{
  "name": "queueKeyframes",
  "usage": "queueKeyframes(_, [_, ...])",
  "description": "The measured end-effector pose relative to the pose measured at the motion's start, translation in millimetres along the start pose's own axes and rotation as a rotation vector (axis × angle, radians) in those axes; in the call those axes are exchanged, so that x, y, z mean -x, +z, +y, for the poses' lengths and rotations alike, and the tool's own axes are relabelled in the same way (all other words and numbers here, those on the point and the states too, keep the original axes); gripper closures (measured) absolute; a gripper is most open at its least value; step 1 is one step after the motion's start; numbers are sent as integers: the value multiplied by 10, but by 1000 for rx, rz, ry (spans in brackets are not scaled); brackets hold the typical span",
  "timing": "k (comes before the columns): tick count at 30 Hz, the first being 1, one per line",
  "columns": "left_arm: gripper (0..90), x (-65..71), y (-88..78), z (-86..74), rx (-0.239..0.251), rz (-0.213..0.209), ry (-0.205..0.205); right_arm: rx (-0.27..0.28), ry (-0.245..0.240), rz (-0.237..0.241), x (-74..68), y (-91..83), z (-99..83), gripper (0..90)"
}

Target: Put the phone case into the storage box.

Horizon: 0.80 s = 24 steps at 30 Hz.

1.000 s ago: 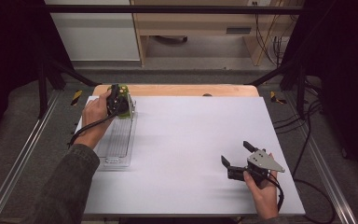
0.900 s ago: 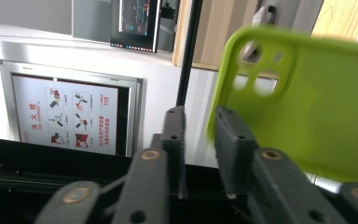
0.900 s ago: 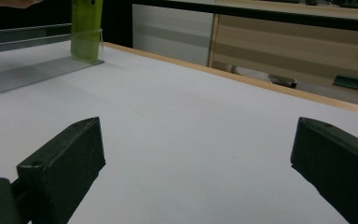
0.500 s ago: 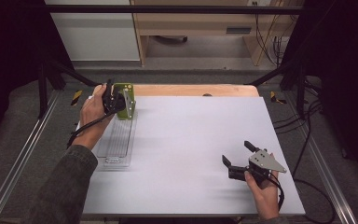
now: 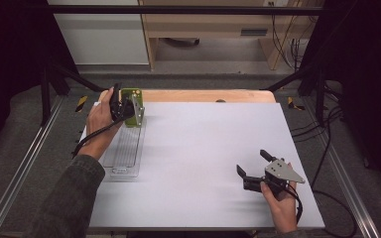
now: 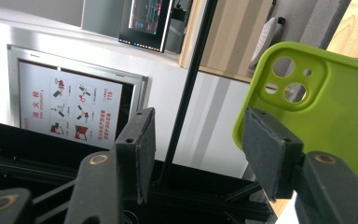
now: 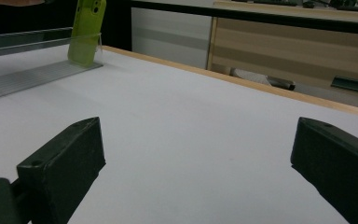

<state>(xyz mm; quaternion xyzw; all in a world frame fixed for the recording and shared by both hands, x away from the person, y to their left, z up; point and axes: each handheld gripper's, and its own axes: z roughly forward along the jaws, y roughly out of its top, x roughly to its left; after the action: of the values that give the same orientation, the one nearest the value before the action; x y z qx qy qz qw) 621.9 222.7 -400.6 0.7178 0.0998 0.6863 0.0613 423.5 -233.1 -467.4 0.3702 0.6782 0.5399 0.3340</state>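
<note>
Standing on end in the far end of the clear ribbed tray, the green phone case leaned at the table's far-left corner. The left gripper hung just beside it, its jaws having just been opening, parted with nothing between them; one pad sat in front of the case's edge. Well apart, near the front right, the right gripper lay low over the white table, jaws spread wide and empty.

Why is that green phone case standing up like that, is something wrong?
Nothing looks broken. The green phone case stands propped upright at the far end of the clear rack, leaning a little. The left gripper has just been opening beside it, nothing between its jaws.
</note>
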Motion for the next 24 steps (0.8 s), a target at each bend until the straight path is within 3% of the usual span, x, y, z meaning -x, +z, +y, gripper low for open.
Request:
queueKeyframes(6, [352,-15,-15,10,2,-5,-38,-1,0,0,1,-1,0,28])
queueKeyframes(12, [263,1,-17,25,-13,-76,-50,-2,-1,2,-5,6,-1,28])
queueKeyframes(18, [205,-54,-53,39,-28,-147,-133,1,2,8,-10,7,-1,27])
queueKeyframes(24, [121,-138,-131,76,-47,-237,-248,17,5,8,-12,4,14,25])
